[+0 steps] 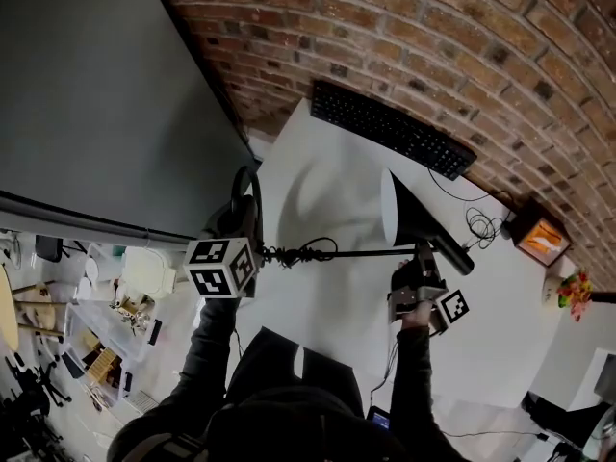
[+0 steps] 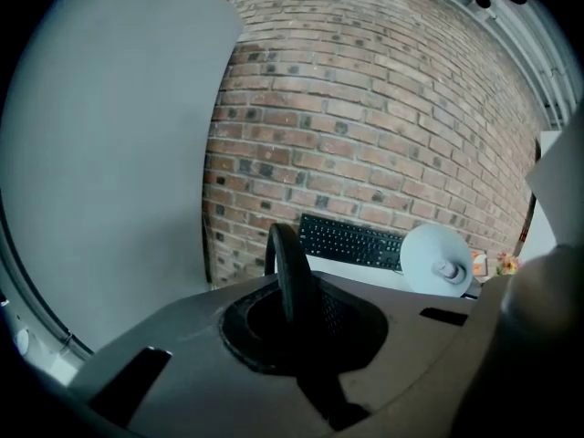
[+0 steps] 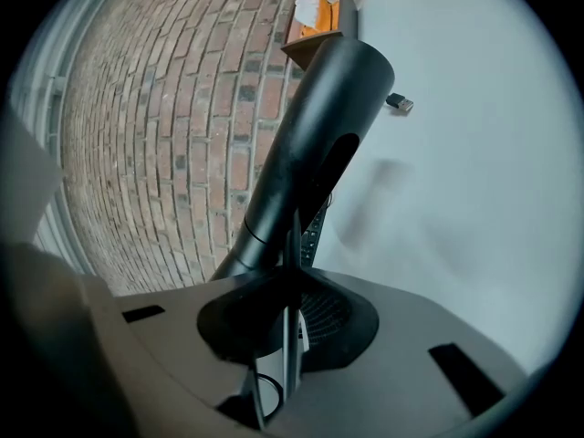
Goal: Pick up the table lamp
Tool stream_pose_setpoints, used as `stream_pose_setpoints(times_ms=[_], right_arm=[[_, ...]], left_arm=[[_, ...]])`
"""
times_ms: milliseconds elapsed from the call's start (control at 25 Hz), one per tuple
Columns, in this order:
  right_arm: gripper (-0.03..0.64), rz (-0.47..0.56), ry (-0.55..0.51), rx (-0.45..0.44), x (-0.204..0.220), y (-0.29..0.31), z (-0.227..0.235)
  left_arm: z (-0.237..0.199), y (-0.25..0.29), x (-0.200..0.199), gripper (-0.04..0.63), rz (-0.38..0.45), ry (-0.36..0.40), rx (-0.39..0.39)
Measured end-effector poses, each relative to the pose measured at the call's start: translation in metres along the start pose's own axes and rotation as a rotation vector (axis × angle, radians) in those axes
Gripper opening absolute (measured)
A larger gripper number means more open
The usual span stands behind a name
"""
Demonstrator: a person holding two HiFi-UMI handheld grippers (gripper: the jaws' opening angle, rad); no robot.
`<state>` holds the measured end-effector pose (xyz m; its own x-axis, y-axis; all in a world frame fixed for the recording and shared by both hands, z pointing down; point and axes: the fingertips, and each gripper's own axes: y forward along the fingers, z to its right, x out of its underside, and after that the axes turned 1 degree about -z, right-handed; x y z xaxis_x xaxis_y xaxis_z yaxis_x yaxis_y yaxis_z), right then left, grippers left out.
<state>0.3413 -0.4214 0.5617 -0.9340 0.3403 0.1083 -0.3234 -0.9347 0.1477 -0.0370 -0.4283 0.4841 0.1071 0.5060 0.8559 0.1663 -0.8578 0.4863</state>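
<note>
Left tool [image 1: 245, 234] pinched on the base [image 1: 245, 200] and right tool [image 1: 423, 258] pinched on the stem [image 1: 356, 252] of the table lamp [image 1: 433, 234], held level over the tabletop [image 1: 327, 301] on the near side of the keyboard [image 1: 390, 128]; hazard: such narrow grips could let it twist and drop.

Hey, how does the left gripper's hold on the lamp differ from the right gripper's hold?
The left gripper is shut on the edge of the round black base of the lamp; the right gripper is shut on its thin stem, close to the shade. In the head view the left gripper holds the lamp's left end, the right gripper its right end. Both are closed on the same lamp, held sideways over the table.
</note>
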Motion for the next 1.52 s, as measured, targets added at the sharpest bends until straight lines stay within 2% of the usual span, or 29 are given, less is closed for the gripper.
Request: stream_pose_setpoints(times_ms=[320, 760, 1320, 1520], right_arm=[[0.046, 0.035, -0.01, -0.038, 0.007, -0.035, -0.029], [0.046, 0.144, -0.024, -0.077, 0.002, -0.101, -0.06], [0.046, 0.343, 0.004, -0.042, -0.023, -0.18, -0.045], [0.046, 0.37, 0.013, -0.049, -0.025, -0.195, -0.04]], left_arm=[[0.005, -0.035, -0.009, 0.005, 0.034, -0.011, 0.036], [0.032, -0.061, -0.023, 0.005, 0.047, 0.009, 0.149], [0.097, -0.047, -0.016, 0.005, -0.005, 0.083, 0.349], [0.11, -0.042, -0.013, 0.005, -0.02, 0.103, 0.38]])
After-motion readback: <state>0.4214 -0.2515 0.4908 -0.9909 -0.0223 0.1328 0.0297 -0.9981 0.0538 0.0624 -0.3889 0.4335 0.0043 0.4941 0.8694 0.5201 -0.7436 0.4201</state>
